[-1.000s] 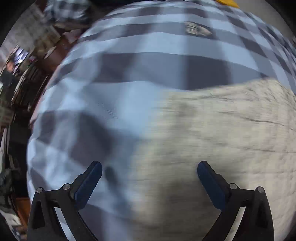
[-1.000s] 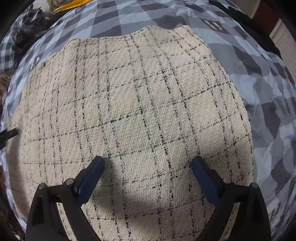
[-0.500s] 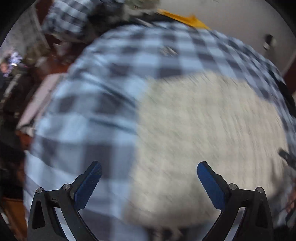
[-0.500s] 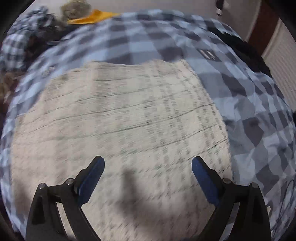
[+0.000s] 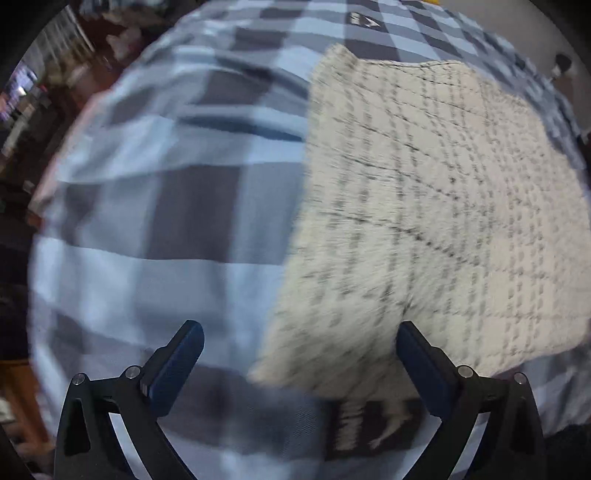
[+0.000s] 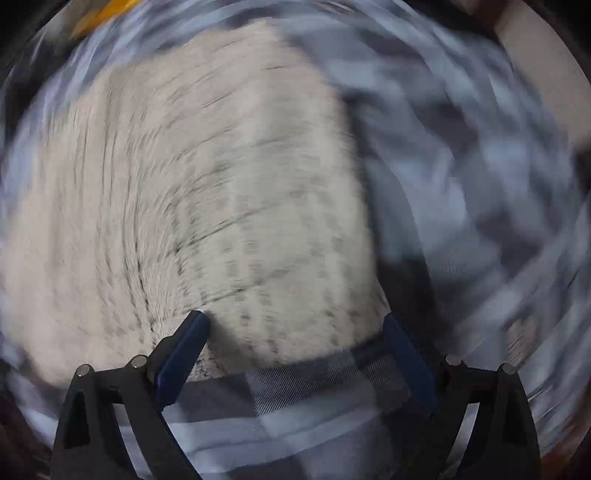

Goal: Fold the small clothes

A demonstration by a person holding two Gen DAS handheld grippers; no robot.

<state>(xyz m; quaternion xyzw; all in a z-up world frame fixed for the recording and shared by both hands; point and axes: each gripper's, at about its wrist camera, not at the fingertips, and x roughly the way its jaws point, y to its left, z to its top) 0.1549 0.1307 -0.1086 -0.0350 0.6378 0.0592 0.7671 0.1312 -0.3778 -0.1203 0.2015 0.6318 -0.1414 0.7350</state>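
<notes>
A cream tweed garment (image 5: 424,206) with thin dark check lines lies flat on a blue and grey checked bedcover (image 5: 166,192). My left gripper (image 5: 299,332) is open above the garment's near left corner, nothing between its blue-padded fingers. In the right wrist view the same cream garment (image 6: 207,206) fills the left and middle, blurred by motion. My right gripper (image 6: 293,323) is open over the garment's near right corner, where its edge meets the bedcover (image 6: 314,406). Neither gripper holds cloth.
The checked bedcover spreads around the garment on all sides. A yellow item (image 6: 107,14) lies at the far edge of the bed. Cluttered furniture and shelves (image 5: 33,96) stand beyond the bed's left side. A pale wall (image 6: 539,74) shows at the upper right.
Both grippers have pulled back toward the garment's near edge. The left now sees the near left corner, the right the near right corner. Both stayed open.
</notes>
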